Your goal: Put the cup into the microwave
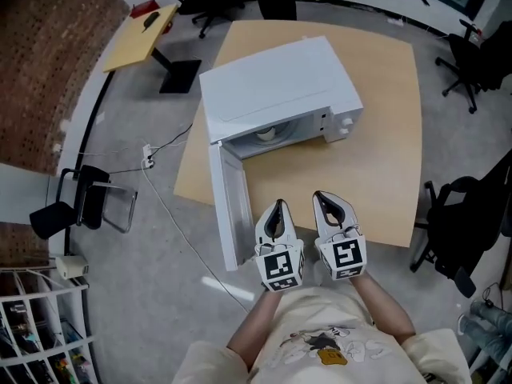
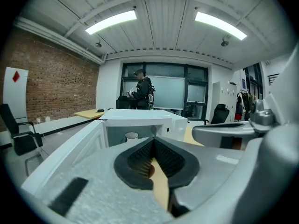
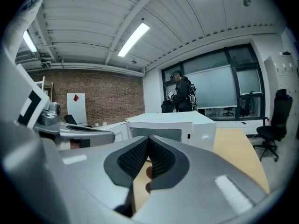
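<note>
**Item: cup**. White, seemingly upright, inside the open cavity of the microwave. In the left gripper view the cup shows through the cavity opening, above and a little left of the jaw tips. Neither gripper touches it, and it is well apart from both, with a strip of bare table between.

**Item: left gripper**. Jaws pressed together, nothing between them. It is over the near table edge, just right of the far end of the microwave door, and points toward the cavity.

**Item: right gripper**. Jaws together and empty. It is beside the left gripper, and points at the microwave front near the control panel.

**Item: microwave door.** Swung fully open toward the person, past the table's near left corner.

**Surroundings.** A person stands by the far windows, with a yellow side table at upper left.
</note>
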Demonstrator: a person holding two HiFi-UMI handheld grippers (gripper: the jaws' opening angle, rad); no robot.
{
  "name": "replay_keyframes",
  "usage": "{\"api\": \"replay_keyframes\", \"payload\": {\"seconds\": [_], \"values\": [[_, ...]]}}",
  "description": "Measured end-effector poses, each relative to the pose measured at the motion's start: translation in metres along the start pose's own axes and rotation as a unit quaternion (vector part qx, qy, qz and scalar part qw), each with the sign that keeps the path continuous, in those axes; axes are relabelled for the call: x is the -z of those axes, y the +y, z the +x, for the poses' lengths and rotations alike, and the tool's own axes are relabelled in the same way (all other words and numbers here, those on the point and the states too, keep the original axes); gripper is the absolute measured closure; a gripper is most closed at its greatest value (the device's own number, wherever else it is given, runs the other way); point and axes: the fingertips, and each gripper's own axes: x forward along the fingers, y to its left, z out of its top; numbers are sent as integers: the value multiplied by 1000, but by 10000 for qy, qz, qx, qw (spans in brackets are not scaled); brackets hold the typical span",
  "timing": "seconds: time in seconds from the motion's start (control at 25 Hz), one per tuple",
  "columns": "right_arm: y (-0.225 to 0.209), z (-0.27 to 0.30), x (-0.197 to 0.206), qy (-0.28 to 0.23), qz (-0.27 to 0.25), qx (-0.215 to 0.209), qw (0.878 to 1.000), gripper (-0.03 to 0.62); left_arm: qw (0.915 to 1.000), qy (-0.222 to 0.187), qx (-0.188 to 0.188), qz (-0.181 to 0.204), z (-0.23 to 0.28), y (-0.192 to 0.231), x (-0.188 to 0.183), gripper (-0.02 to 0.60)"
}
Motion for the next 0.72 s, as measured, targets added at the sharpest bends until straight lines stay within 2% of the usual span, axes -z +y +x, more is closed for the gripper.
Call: {"api": "replay_keyframes", "payload": {"seconds": [0.28, 0.72], "values": [[12, -12, -15, -107, -134, -83, 9998, 588, 9994, -16, 251, 244, -26, -12, -4, 578], [23, -22, -7, -93, -114, -107, 9998, 588, 9992, 33, 337, 200, -37, -16, 2, 578]]}}
